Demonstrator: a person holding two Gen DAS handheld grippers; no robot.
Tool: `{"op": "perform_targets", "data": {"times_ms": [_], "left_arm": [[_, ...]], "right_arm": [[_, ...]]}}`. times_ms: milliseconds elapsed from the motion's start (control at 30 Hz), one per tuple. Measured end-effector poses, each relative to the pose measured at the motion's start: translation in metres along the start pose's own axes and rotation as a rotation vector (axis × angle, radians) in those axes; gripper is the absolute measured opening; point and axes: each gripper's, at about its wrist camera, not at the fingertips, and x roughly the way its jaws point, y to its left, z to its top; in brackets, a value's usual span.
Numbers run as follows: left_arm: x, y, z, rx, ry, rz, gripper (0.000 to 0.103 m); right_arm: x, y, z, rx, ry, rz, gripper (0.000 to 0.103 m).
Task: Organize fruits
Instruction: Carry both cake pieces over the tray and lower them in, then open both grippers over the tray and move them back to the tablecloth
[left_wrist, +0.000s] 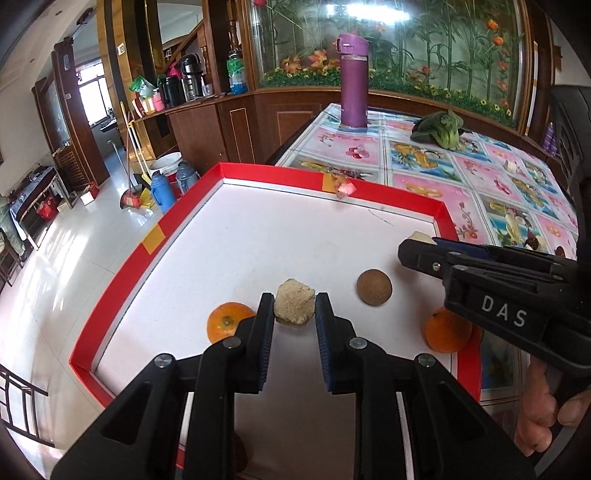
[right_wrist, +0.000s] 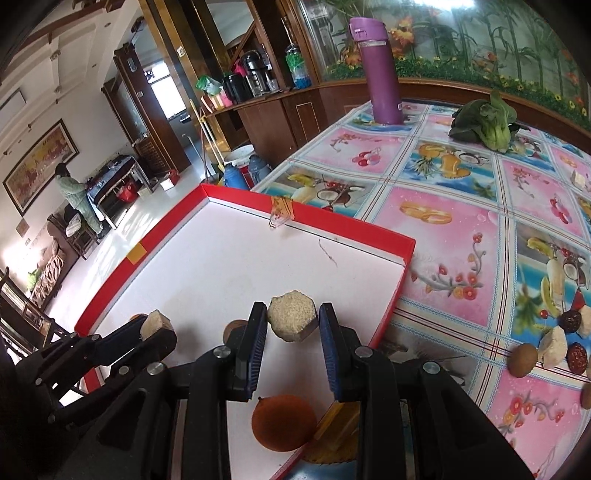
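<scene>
Two pale, crumbly, faceted chunks, one (left_wrist: 294, 302) pinched at the left gripper (left_wrist: 294, 325) tips, lower centre, one (right_wrist: 291, 316) clamped by the right gripper (right_wrist: 292, 332), both above the white tray floor. Best lowered gently and released clear of the oranges (left_wrist: 226, 322), glossy and round, and the matte brown ball (left_wrist: 373, 287). Red-rimmed tray (left_wrist: 147, 243), flat cardboard, on a glossy fruit-print tablecloth (right_wrist: 461, 221).

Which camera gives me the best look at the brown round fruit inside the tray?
The left wrist view: the brown round fruit lies fully in sight on the white floor of the tray. In the right wrist view only a sliver of it shows behind a gripper finger.
</scene>
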Motion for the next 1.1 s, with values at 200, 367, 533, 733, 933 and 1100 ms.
{"op": "perform_targets", "data": {"times_ms": [200, 367, 533, 733, 933, 1100], "left_arm": [[0.006, -0.002, -0.002, 0.008, 0.021, 0.017, 0.024], [0.011, -0.002, -0.003, 0.008, 0.037, 0.044, 0.025], [0.011, -0.003, -0.004, 0.008, 0.048, 0.066, 0.032], [-0.002, -0.012, 0.0, 0.031, 0.016, 0.104, 0.061], [-0.013, -0.02, 0.006, 0.037, -0.007, 0.121, 0.069], [-0.021, -0.038, 0.01, 0.071, -0.022, 0.131, 0.077]], "right_arm": [[0.005, 0.0, -0.003, -0.013, 0.017, -0.013, 0.028], [0.006, 0.002, -0.003, -0.028, 0.029, -0.015, 0.028], [-0.001, -0.002, -0.001, -0.021, 0.009, 0.0, 0.031], [-0.021, -0.017, 0.0, 0.029, -0.051, 0.02, 0.031], [-0.047, -0.044, -0.004, 0.078, -0.098, 0.014, 0.031], [-0.071, -0.073, -0.009, 0.12, -0.135, -0.01, 0.032]]}}
